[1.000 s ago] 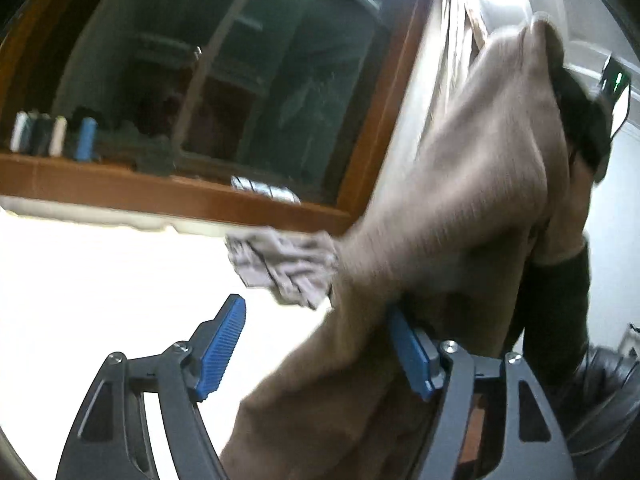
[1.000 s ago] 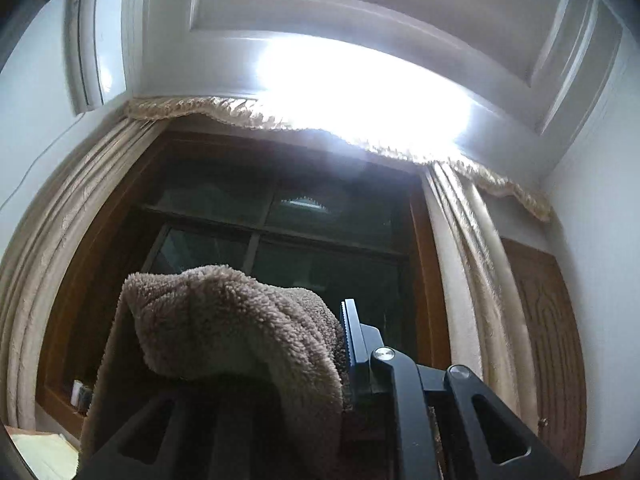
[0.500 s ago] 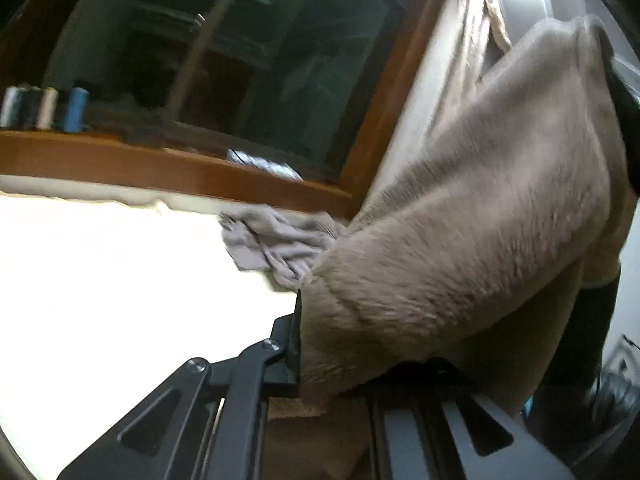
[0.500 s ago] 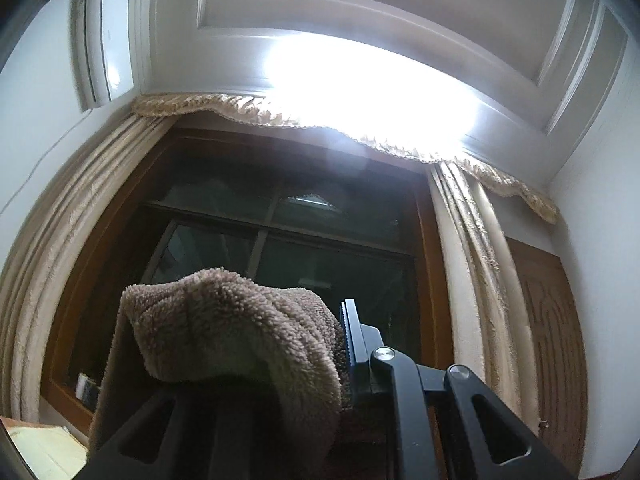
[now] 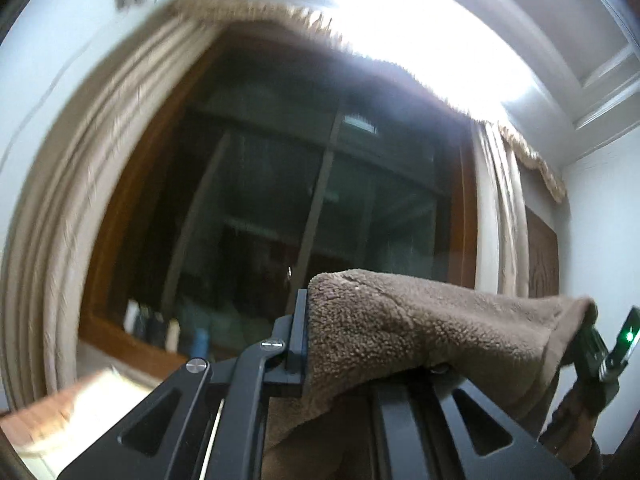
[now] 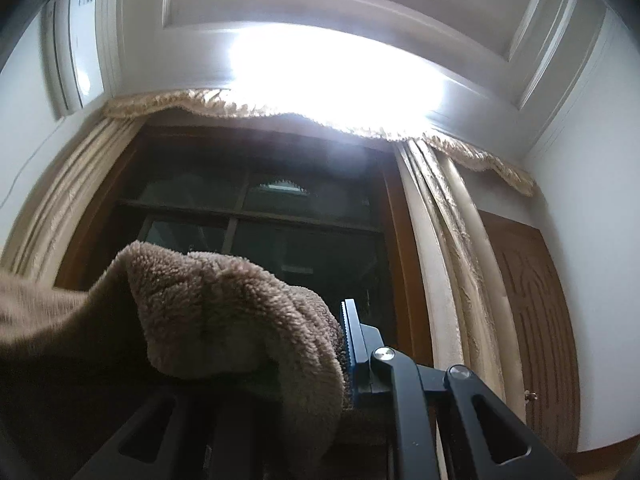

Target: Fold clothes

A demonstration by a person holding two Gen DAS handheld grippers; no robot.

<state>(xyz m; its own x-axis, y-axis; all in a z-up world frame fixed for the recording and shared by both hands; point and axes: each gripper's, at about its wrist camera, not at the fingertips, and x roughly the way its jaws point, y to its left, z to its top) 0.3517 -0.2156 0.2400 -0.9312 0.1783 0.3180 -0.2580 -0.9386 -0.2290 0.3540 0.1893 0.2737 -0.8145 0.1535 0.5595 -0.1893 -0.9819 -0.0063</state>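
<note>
Up high, both claws clamp the fleece garment [image 5: 420,320]: left gripper [image 5: 316,344] and right gripper [image 6: 336,344] each pinch an edge; thick pile could slip free, dropping a corner.

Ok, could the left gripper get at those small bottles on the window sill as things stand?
Probably not. The left gripper is shut on the brown fleece garment, which drapes over it, and it is raised, pointing up at the window. The bottles sit lower left on the sill. It would have to release first.
</note>
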